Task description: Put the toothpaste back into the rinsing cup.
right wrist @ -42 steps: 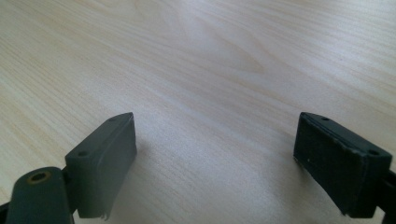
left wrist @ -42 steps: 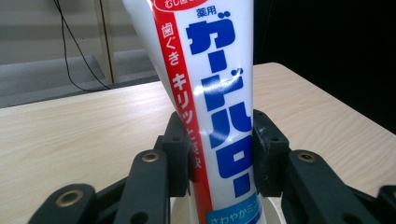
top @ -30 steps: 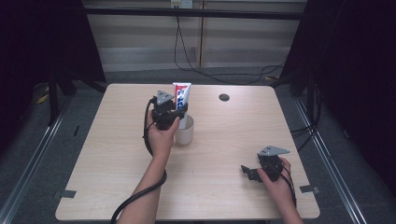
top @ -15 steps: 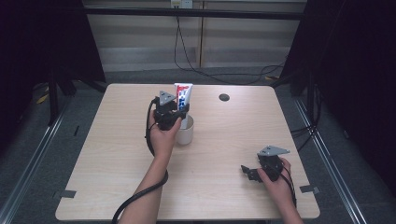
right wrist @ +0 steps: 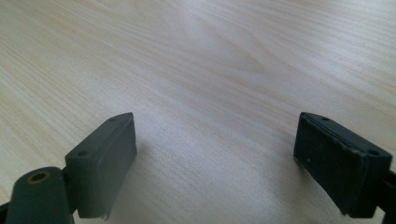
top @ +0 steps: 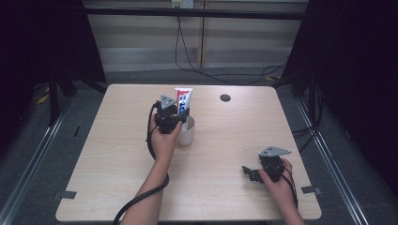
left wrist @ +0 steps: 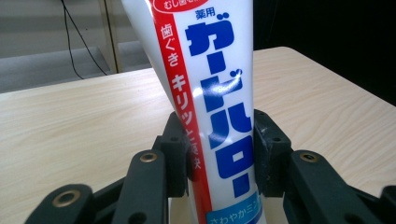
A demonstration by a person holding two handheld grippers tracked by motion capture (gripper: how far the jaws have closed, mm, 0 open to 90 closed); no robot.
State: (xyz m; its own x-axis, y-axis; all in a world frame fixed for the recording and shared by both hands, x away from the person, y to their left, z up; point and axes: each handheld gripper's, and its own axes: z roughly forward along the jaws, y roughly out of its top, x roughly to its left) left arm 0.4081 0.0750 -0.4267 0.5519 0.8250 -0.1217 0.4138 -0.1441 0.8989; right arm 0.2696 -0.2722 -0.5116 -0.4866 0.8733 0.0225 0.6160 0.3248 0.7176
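A white toothpaste tube (top: 182,97) with a red stripe and blue lettering stands upright, its lower end in a white cup (top: 188,134) at the middle of the table. My left gripper (top: 180,113) is shut on the tube just above the cup's rim. In the left gripper view the two black pads (left wrist: 271,154) press on both sides of the tube (left wrist: 219,93) at my left gripper (left wrist: 219,154). My right gripper (top: 249,172) rests near the table's front right, open. Between the wide-apart jaws of my right gripper (right wrist: 215,158) lies bare wood.
The light wooden table (top: 108,150) has a small dark round spot (top: 225,98) at its back right. Cables trail from both grippers over the front edge. Dark curtains and metal rails flank the table.
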